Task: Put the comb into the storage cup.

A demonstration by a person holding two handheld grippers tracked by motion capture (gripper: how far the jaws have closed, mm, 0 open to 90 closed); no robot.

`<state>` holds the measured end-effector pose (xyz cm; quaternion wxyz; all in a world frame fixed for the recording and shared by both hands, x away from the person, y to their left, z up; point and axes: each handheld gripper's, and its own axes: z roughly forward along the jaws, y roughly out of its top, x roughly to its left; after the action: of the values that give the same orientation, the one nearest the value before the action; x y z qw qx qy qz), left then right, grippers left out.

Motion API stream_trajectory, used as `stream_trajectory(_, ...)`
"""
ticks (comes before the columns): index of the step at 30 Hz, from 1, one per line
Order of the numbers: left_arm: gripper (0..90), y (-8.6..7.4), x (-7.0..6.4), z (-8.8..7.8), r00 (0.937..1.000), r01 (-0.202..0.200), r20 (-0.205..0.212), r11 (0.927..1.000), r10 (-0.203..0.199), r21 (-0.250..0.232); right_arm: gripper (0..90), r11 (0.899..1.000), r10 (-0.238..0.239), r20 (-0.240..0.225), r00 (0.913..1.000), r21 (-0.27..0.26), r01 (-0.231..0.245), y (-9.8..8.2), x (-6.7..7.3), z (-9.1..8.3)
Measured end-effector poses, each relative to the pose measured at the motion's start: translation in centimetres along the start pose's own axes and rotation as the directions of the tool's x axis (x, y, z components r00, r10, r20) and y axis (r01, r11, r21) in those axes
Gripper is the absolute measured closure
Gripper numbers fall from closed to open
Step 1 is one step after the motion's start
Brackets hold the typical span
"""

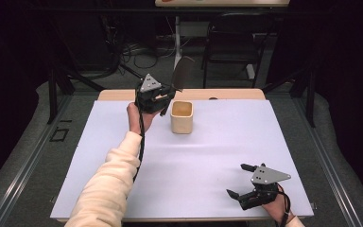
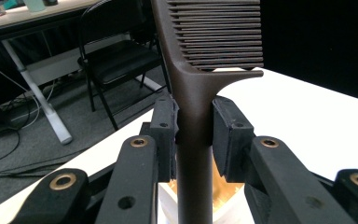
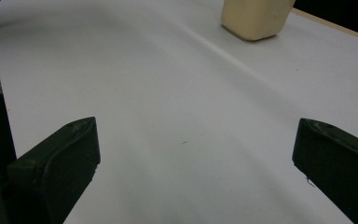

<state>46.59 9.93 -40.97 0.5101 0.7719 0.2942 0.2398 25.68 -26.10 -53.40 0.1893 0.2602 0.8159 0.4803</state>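
Left gripper (image 1: 163, 100) pinches comb (image 2: 200, 84) by its handle above cup (image 1: 182, 117), right gripper (image 1: 244, 182) spread idle near right; thin handle could pivot and miss the cup

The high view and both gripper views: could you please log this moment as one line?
left gripper: shut on dark brown plastic comb above beige square cup | right gripper: open, low over white table
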Motion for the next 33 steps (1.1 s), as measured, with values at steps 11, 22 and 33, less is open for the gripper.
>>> stream_trajectory(11, 71.9, 0.7, -0.3, 0.4, 1.0, -0.004, -0.004, 0.9997, 0.004, -0.023, 0.2, 1.0, -0.002, 0.003, 1.0, 0.001, 0.002, 0.0, -0.1, -0.1)
stream_trajectory(22, 72.0, 1.0, -0.6, 0.9, 1.0, -0.005, -0.006, 0.999, 0.005, -0.044, 0.2, 1.0, -0.003, 0.003, 1.0, 0.001, 0.003, 0.0, -0.1, -0.1)
stream_trajectory(33, 71.9, 1.2, -0.8, 1.3, 1.0, -0.005, -0.003, 0.9984, 0.005, -0.057, 0.2, 1.0, -0.002, 0.004, 1.0, -0.002, 0.002, 0.0, -0.1, -0.1)
